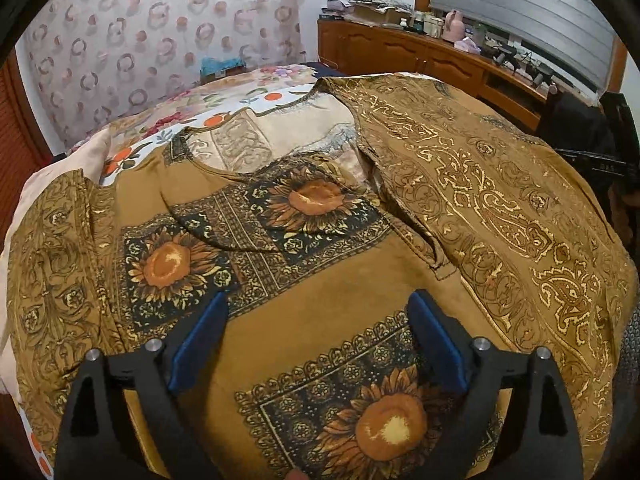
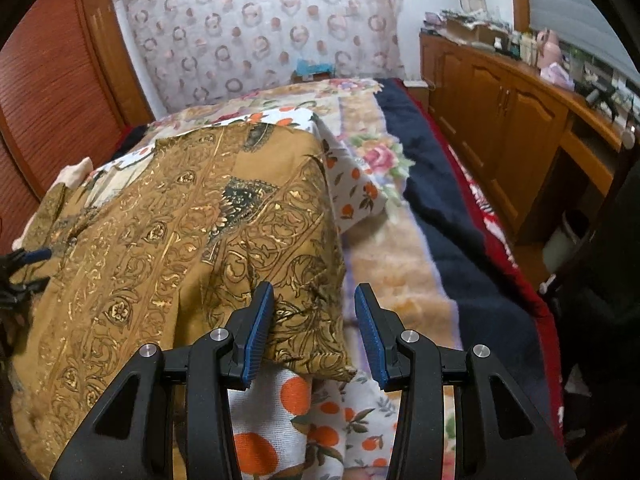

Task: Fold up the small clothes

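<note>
The left gripper (image 1: 318,300) has its two blue pads spread wide apart. Nothing is caught between them. It hangs over the middle of the brown top (image 1: 320,280), and only flat cloth shows under the gap. The right gripper (image 2: 314,294) is partly open. Its pads stand apart too, and they pinch nothing. Its left pad (image 2: 259,320) is over the edge of the brown top (image 2: 180,240). Its right pad is over the bed beside it.

The brown top lies spread out on the bed. It has big sunflowers (image 1: 168,260) in dark squares on the front. One side of it, with gold swirls (image 1: 500,208), is folded over the front. The neck opening (image 1: 248,148) points to the far end of the bed. In the right wrist view, the lower corner of the top (image 2: 320,360) lies on a white cloth with oranges (image 2: 288,420) printed on it. That white cloth also peeks out past the far end of the top.

Under these is a flowery blanket (image 2: 384,160), and next to it a dark blue one (image 2: 460,208). A wooden cabinet (image 2: 500,108) with many small things on top runs along the right side of the room. A curtain with rings (image 1: 140,40) hangs behind the bed.
</note>
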`<move>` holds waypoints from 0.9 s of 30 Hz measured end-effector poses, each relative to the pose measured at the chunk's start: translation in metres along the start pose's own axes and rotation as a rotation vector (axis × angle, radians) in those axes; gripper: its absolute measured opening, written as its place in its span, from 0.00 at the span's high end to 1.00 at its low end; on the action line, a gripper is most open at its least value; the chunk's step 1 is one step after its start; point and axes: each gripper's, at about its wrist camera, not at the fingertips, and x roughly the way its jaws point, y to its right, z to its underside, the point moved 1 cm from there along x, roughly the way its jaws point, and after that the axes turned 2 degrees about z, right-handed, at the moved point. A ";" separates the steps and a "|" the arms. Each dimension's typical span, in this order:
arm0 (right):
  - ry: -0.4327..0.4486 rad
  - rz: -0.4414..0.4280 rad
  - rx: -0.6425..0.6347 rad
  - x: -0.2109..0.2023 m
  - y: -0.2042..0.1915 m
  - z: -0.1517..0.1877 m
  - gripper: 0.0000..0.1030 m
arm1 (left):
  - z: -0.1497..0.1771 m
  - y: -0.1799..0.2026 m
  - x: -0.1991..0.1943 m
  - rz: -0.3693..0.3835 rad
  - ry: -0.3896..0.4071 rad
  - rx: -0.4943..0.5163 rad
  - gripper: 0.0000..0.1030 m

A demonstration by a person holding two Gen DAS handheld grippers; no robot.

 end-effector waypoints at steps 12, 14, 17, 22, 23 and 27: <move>-0.037 -0.151 0.101 -0.002 0.007 0.006 0.80 | -0.001 -0.003 0.003 -0.013 -0.008 -0.021 0.03; -0.035 -0.145 0.087 -0.003 0.002 0.006 0.81 | -0.001 -0.003 0.003 -0.013 -0.008 -0.020 0.03; -0.020 -0.120 0.069 -0.006 0.000 0.005 0.89 | -0.001 -0.003 0.003 -0.013 -0.008 -0.020 0.03; 0.025 -0.079 0.036 -0.013 -0.004 0.002 0.97 | -0.001 -0.004 0.002 -0.017 -0.008 -0.021 0.03; 0.040 -0.069 0.026 -0.015 -0.007 0.000 0.97 | -0.001 -0.006 0.001 -0.024 -0.004 -0.025 0.03; 0.105 -0.022 -0.036 -0.029 -0.022 -0.014 0.98 | 0.000 -0.011 -0.012 -0.033 0.040 -0.054 0.03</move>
